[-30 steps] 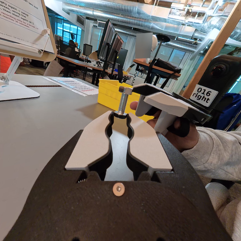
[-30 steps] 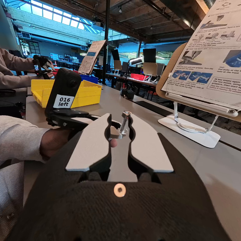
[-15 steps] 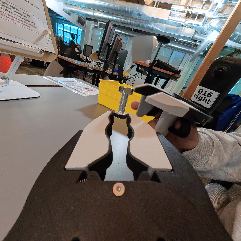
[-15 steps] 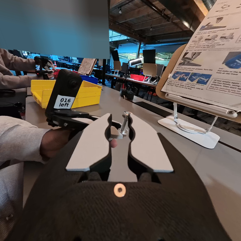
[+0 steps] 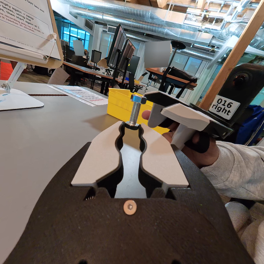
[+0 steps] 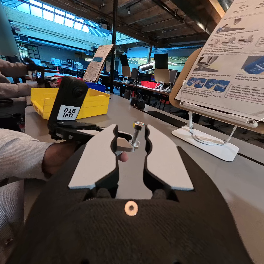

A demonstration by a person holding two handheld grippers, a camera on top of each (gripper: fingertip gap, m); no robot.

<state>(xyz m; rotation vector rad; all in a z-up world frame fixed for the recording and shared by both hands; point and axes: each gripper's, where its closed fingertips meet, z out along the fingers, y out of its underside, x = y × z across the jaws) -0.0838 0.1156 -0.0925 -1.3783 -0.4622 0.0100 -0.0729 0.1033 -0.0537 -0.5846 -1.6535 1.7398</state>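
Observation:
My left gripper [image 5: 131, 126] is shut on a dark nut [image 5: 131, 126] threaded on the lower end of a silver hex bolt [image 5: 135, 112], which stands upright above the grey table [image 5: 42, 135]. My right gripper [image 6: 131, 126] is open, its two tips on either side of the bolt [image 6: 135, 135] near the head, with a gap on both sides. In the left wrist view the right gripper [image 5: 148, 110] lies on its side just right of the bolt head. In the right wrist view the left gripper [image 6: 132, 145] holds the nut [image 6: 135, 144] from the left.
A yellow bin [image 5: 121, 104] stands behind the bolt; it also shows in the right wrist view [image 6: 92, 102]. A white document stand [image 6: 207, 142] with an instruction sheet is at the right. A laminated sheet [image 5: 82, 95] lies flat. Another person's arm [image 6: 12, 68] is far left. Left and right tips are no more than a few centimetres apart.
My right gripper's jaws have spread wider around the bolt. My left gripper and the bolt have stayed almost still.

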